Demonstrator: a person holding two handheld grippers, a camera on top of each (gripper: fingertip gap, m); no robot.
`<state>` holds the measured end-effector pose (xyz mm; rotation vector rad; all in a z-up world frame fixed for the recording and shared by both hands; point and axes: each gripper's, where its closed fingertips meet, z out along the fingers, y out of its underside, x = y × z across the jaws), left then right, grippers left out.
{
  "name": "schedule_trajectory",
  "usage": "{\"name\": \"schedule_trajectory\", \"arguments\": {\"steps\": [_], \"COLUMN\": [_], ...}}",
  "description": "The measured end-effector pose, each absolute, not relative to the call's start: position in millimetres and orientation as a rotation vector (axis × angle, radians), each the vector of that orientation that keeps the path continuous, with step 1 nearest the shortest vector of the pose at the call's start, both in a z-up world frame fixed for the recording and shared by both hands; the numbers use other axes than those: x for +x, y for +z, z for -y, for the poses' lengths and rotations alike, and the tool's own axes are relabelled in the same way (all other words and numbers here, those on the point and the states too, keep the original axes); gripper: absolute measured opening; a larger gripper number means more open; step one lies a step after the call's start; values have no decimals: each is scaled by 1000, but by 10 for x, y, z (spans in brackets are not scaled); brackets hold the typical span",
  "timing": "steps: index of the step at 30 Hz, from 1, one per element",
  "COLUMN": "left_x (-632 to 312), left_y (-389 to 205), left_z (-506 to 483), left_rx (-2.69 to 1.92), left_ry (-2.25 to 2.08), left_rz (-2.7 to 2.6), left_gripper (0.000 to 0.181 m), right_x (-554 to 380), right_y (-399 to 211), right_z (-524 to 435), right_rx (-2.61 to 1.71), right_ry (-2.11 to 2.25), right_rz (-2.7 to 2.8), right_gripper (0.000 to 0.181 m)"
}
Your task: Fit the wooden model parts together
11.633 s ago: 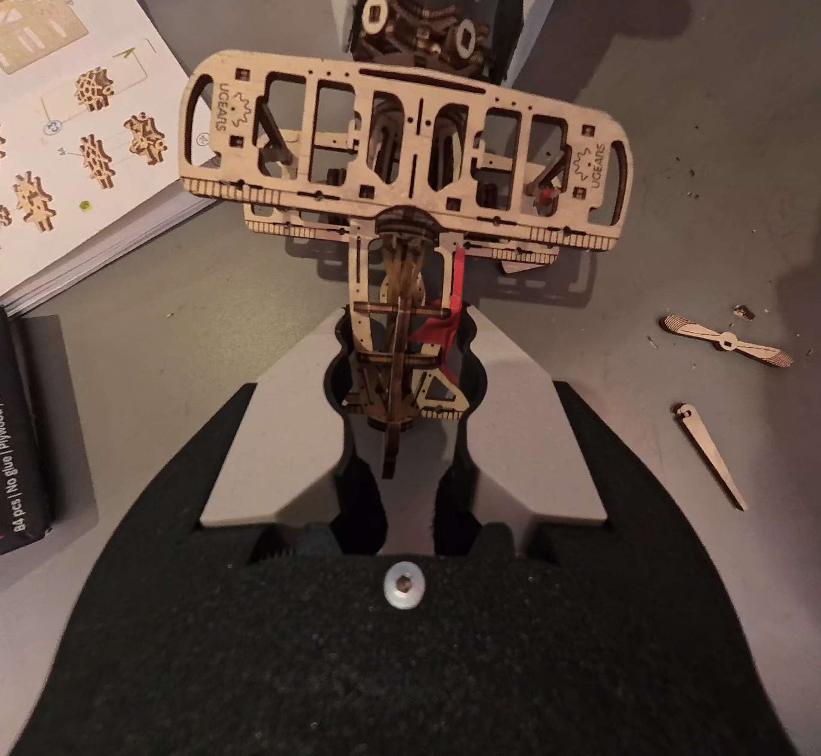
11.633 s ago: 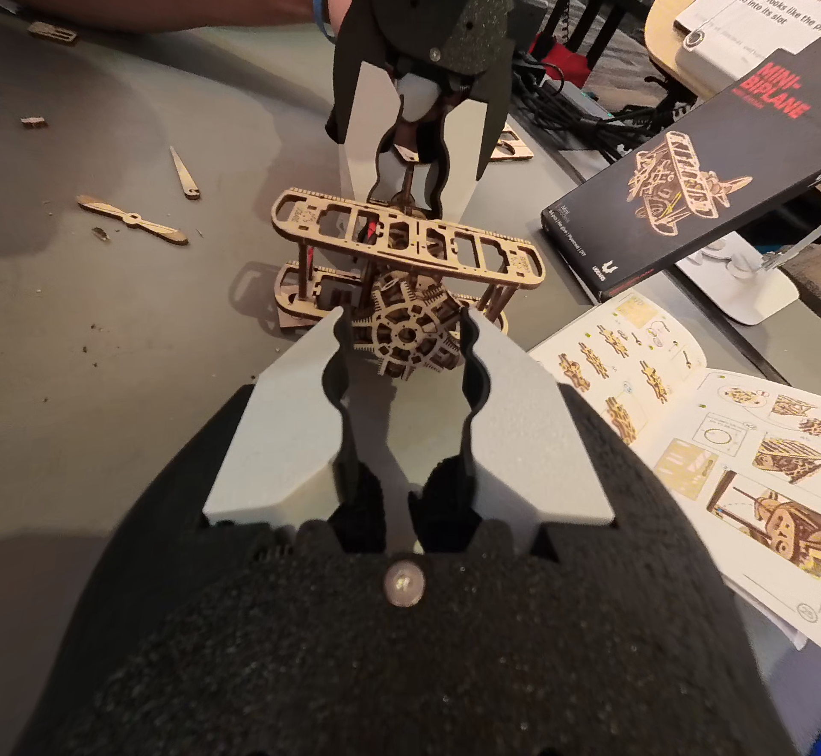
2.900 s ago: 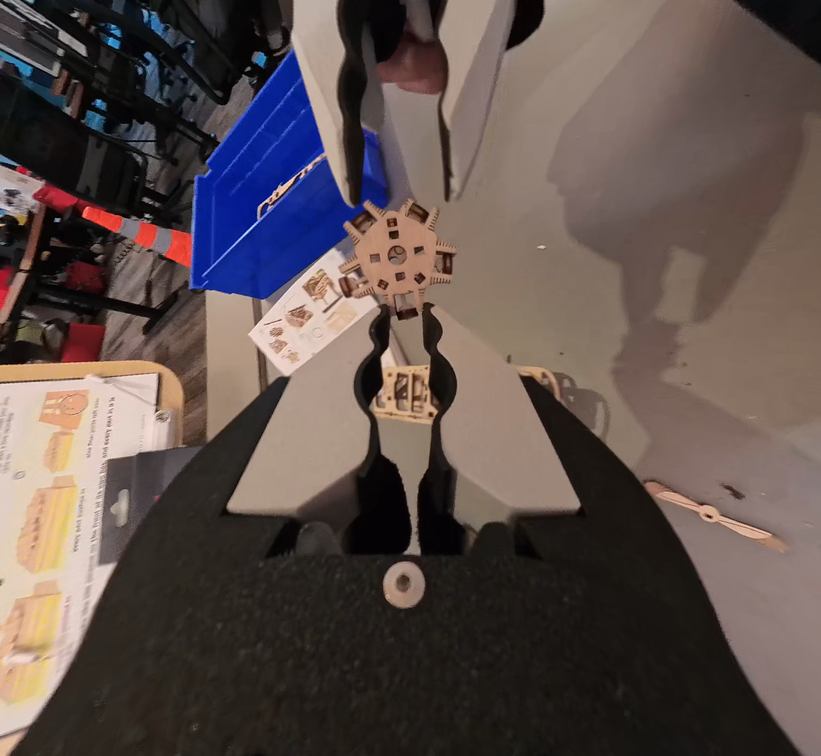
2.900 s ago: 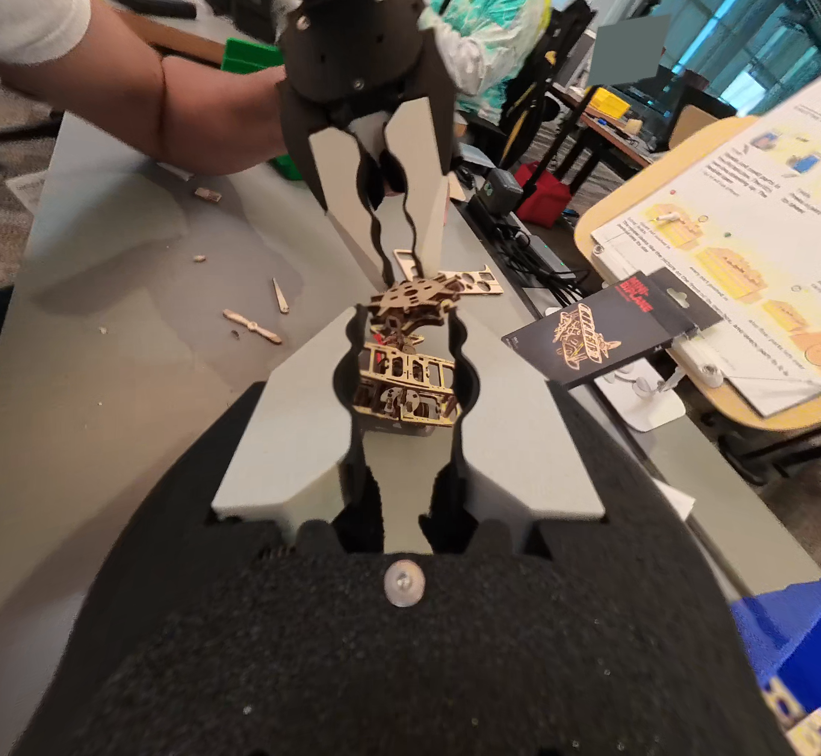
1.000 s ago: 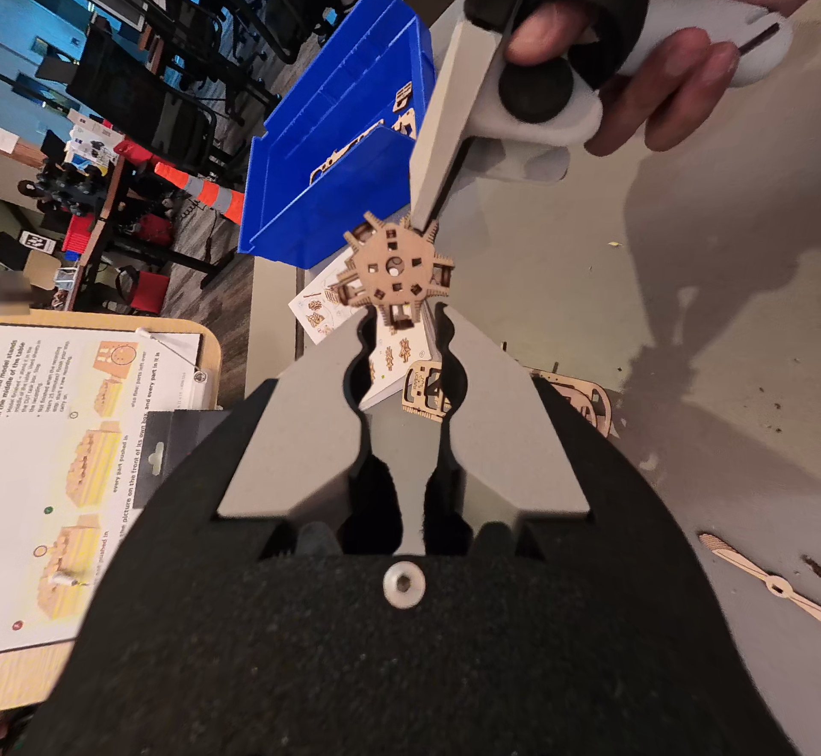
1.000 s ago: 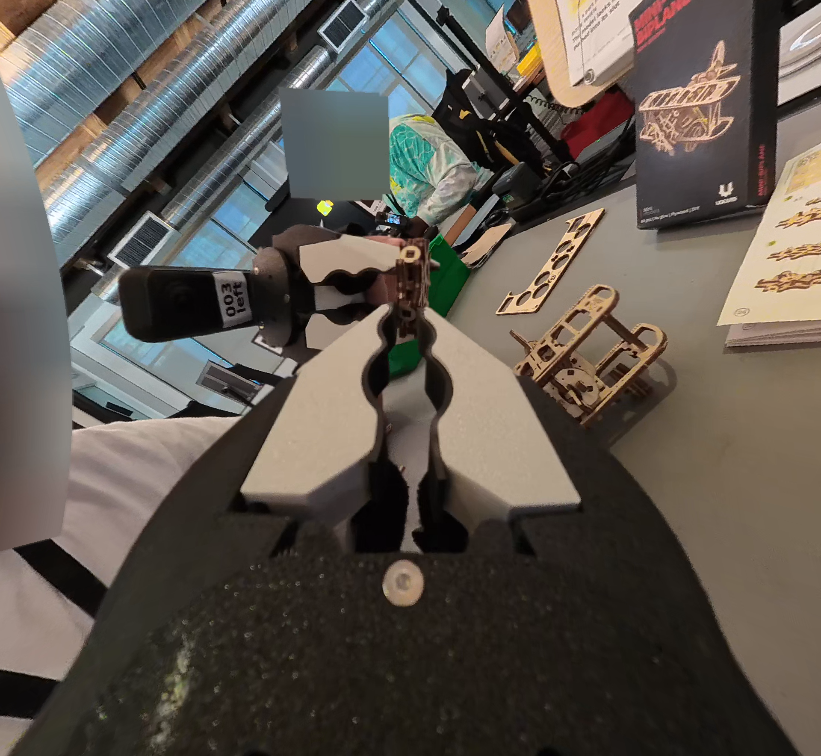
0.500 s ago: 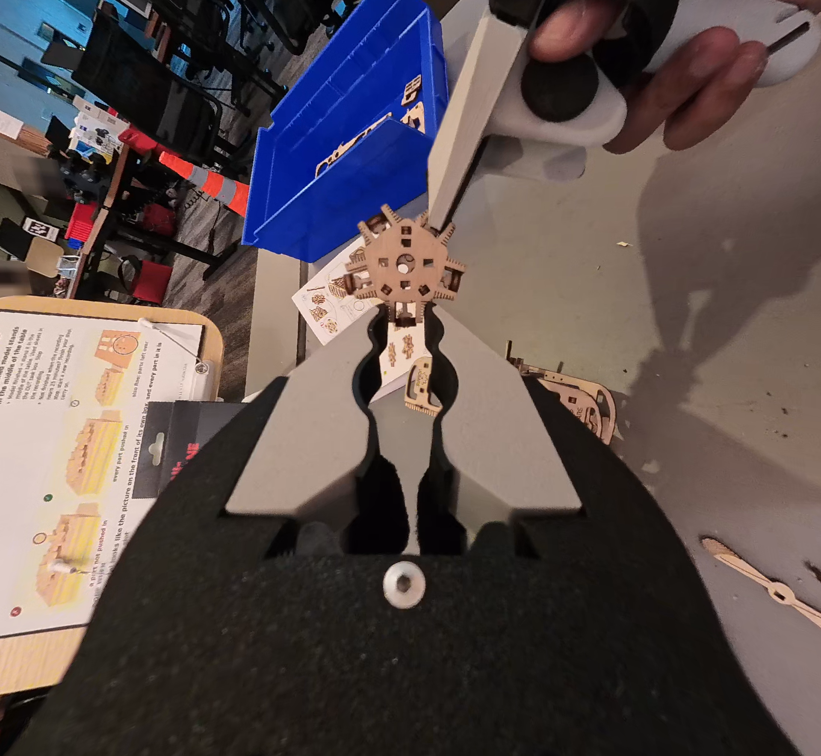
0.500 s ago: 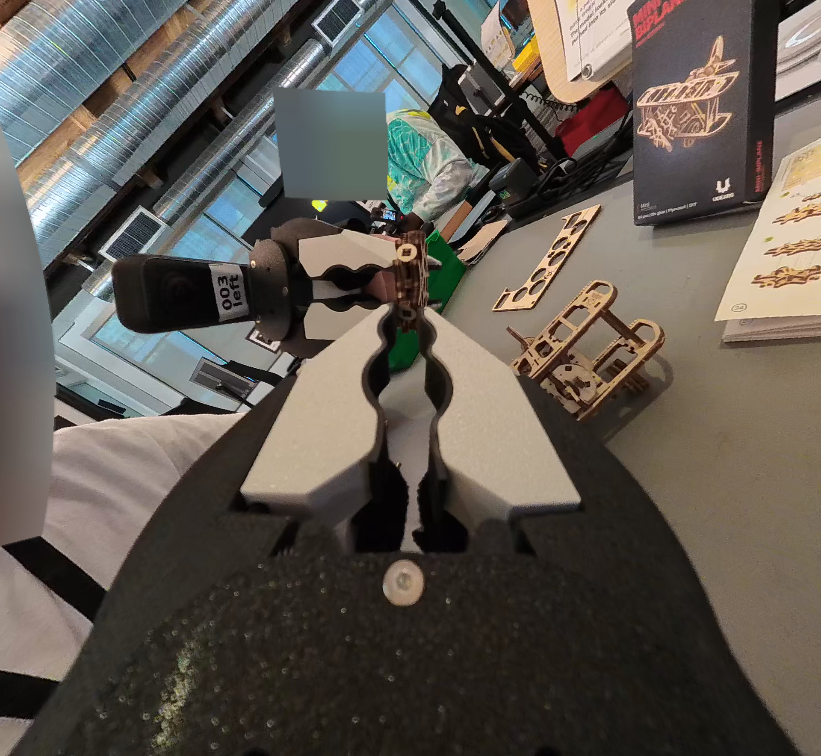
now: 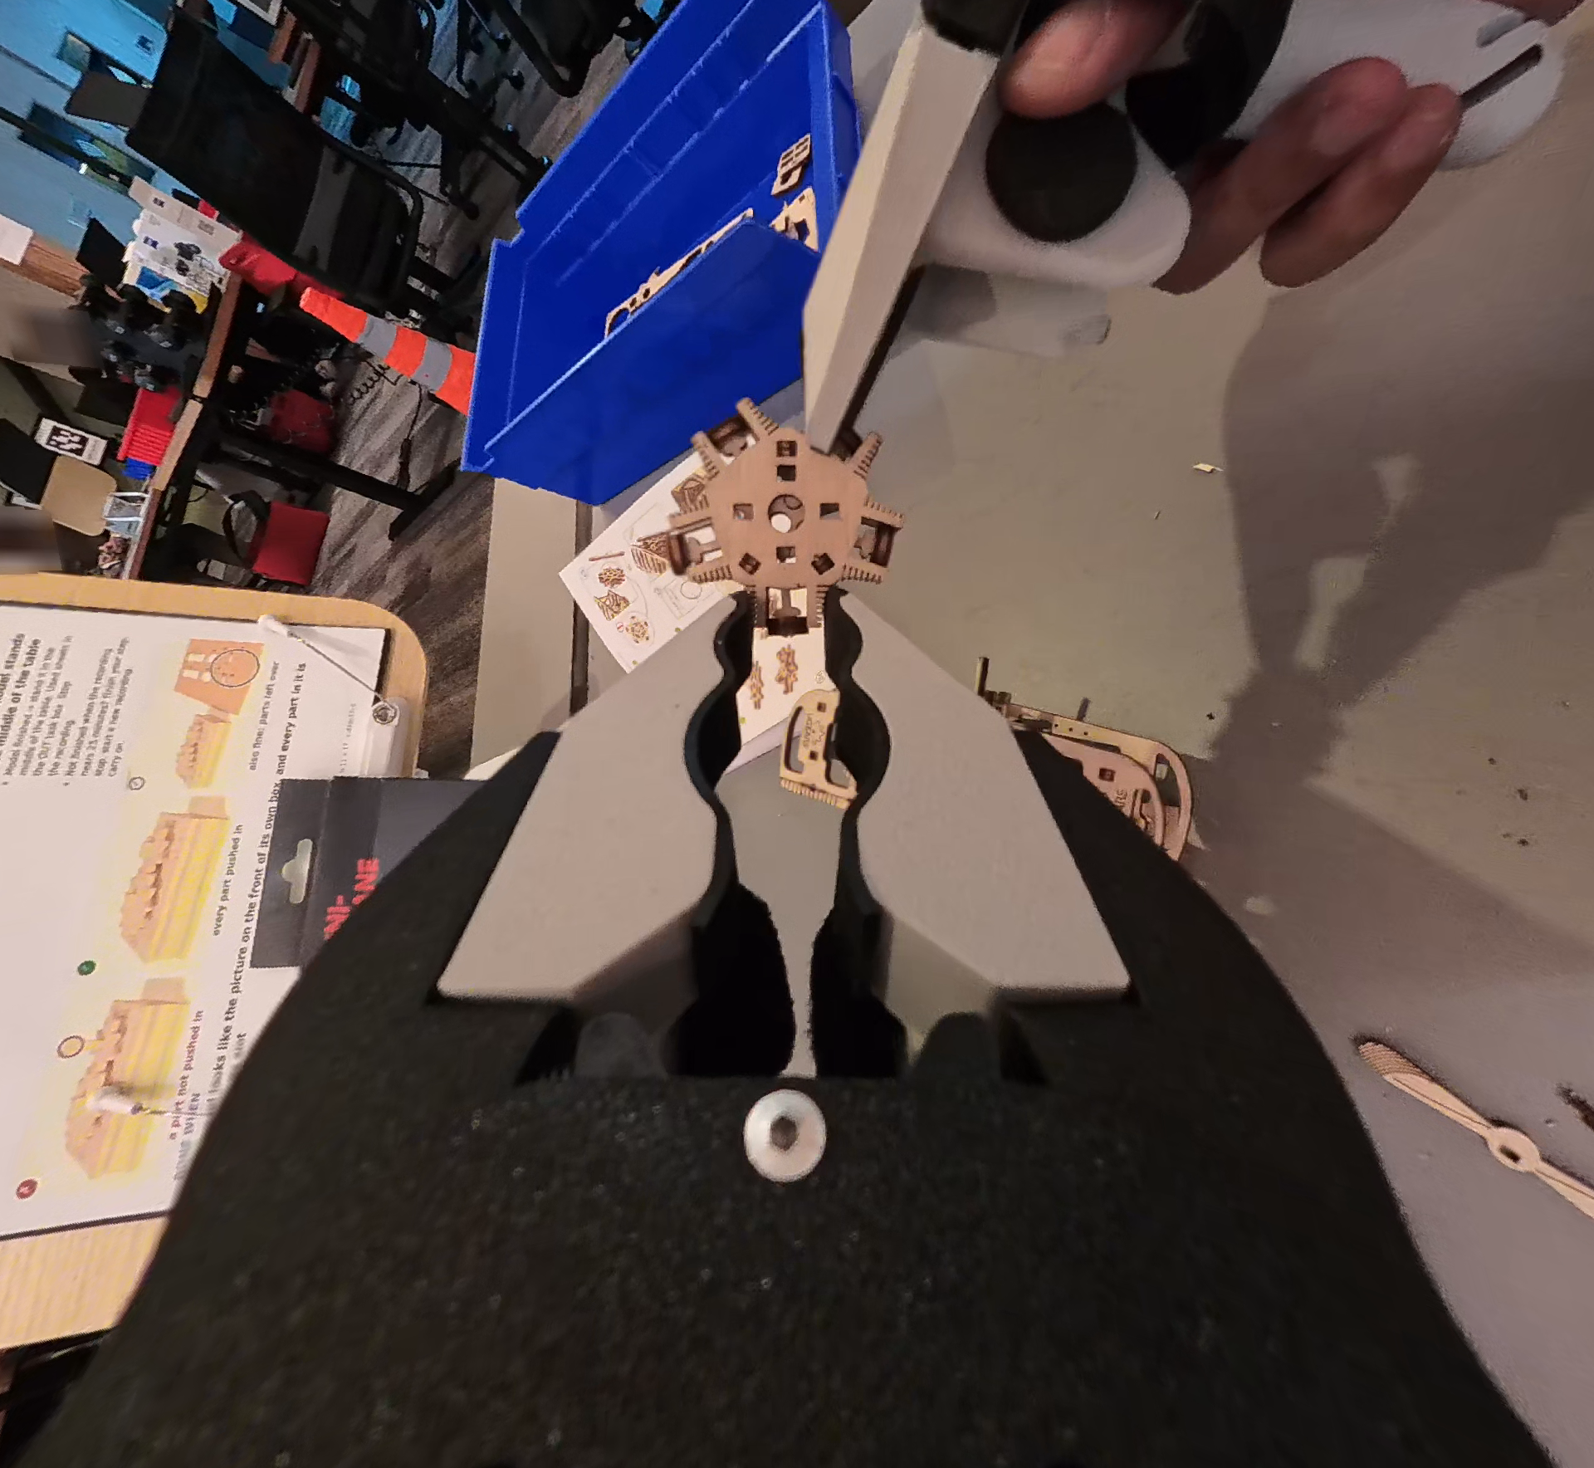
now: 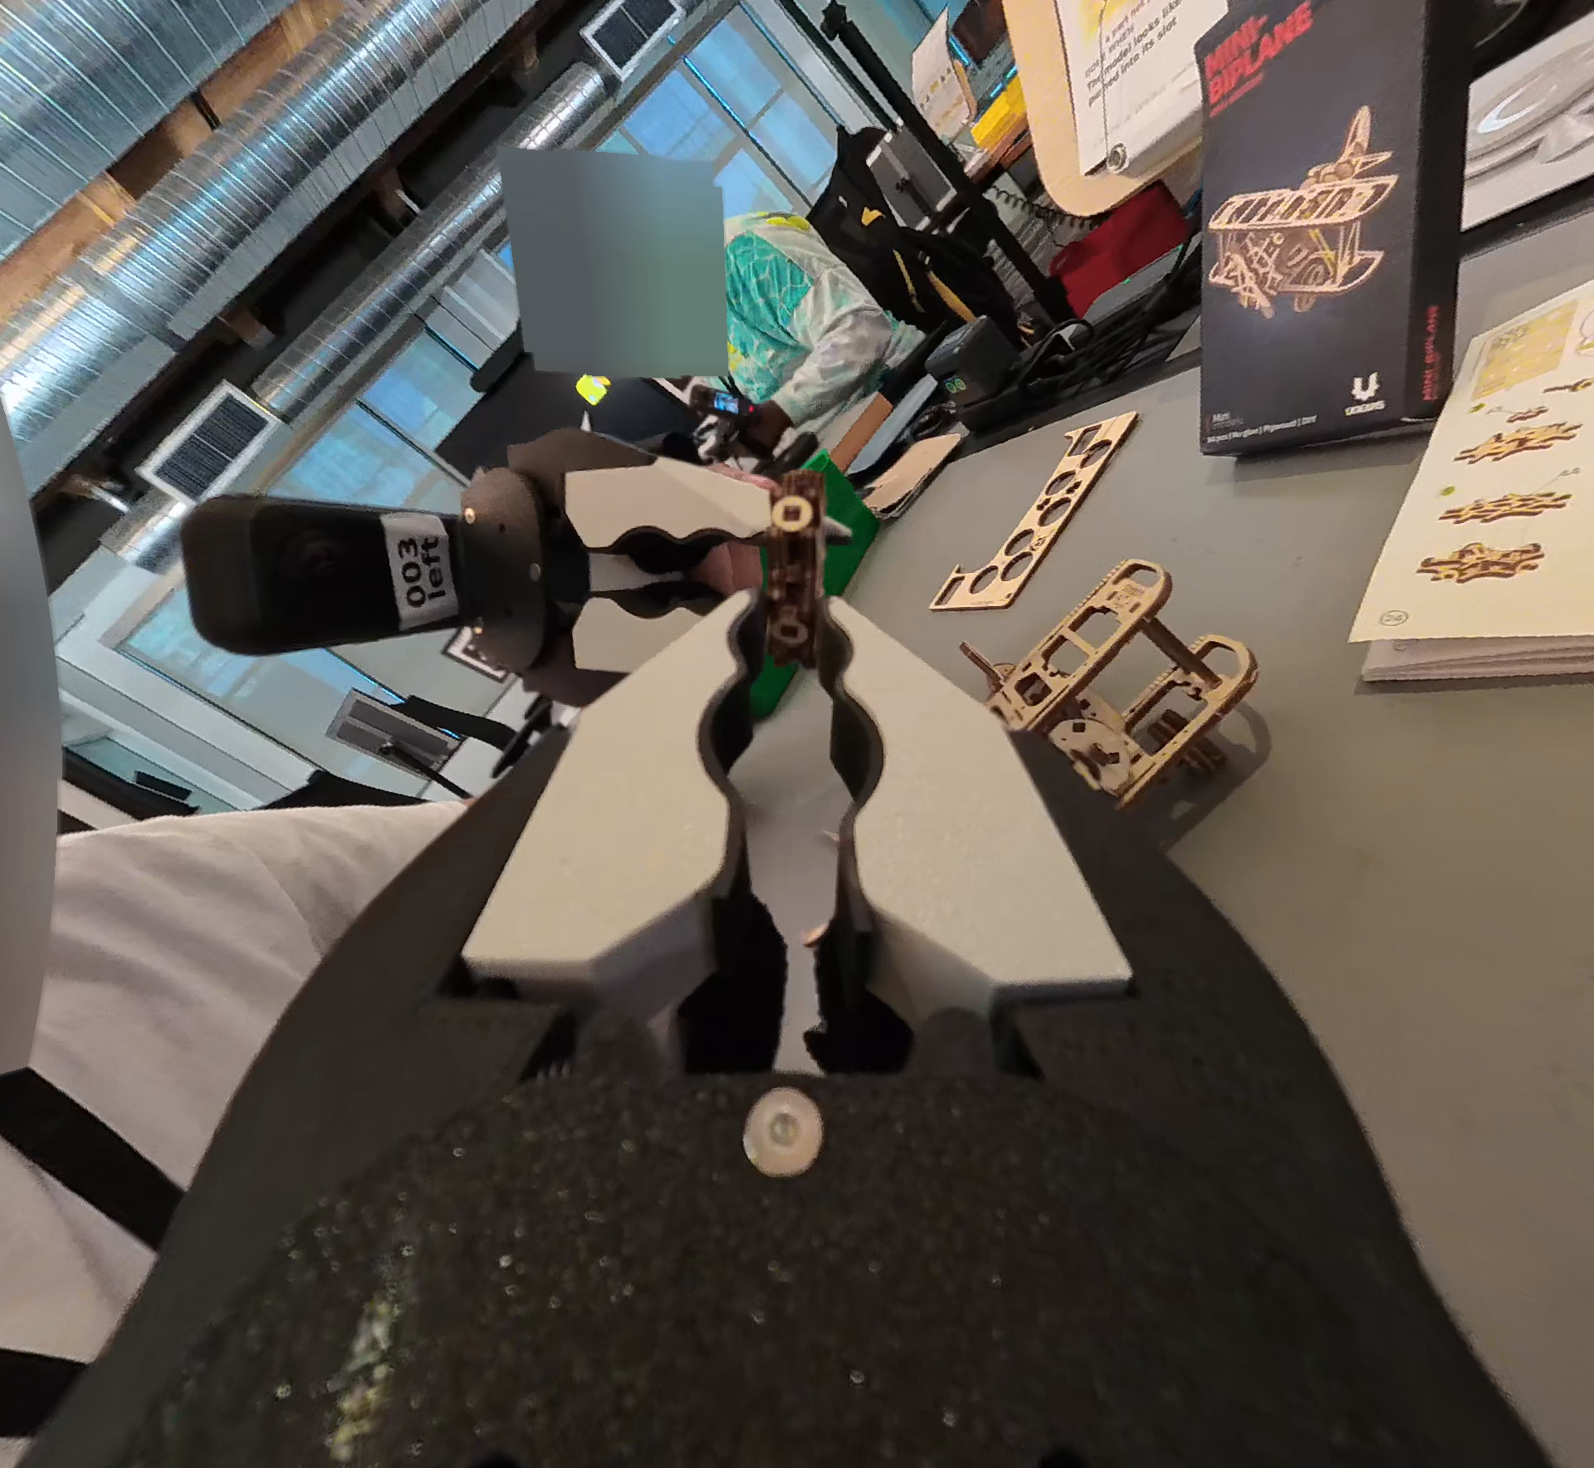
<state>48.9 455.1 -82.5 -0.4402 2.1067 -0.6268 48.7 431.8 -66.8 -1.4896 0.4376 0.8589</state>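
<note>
A star-shaped wooden radial engine (image 9: 787,516) is held in the air between both grippers. My left gripper (image 9: 787,607) is shut on its lower cylinder. My right gripper (image 10: 792,624) is shut on the engine, seen edge-on in the right wrist view (image 10: 793,564). In the left wrist view the right gripper (image 9: 832,434) comes in from the upper right and meets the engine's top edge. The left gripper (image 10: 759,538) shows at the left of the right wrist view. The wooden biplane body (image 10: 1121,693) lies on its side on the grey table (image 10: 1380,909), partly hidden in the left wrist view (image 9: 1121,780).
A loose propeller (image 9: 1501,1150) lies on the table. A blue bin (image 9: 664,288) with wooden sheets stands at the far edge. An instruction booklet (image 10: 1492,521), a black kit box (image 10: 1320,219) and an empty wooden part sheet (image 10: 1035,521) lie around the biplane body. My left and right fingertips are right by each other.
Earlier both grippers held the biplane with the engine on it; now the engine is off and the body lies on the table. In the last second both grippers kept hold, shifting slightly.
</note>
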Motion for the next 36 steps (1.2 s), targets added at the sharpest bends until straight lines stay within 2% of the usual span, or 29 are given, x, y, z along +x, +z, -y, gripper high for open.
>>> {"name": "schedule_trajectory", "arguments": {"steps": [36], "left_x": [477], "left_y": [-861], "left_z": [-4582], "left_rx": [-426], "left_ry": [-602], "left_rz": [-2127], "left_gripper": [13], "right_x": [464], "right_y": [-768], "right_z": [-4297], "right_rx": [-1520], "right_ry": [934], "right_rz": [-461], "right_gripper": [7]}}
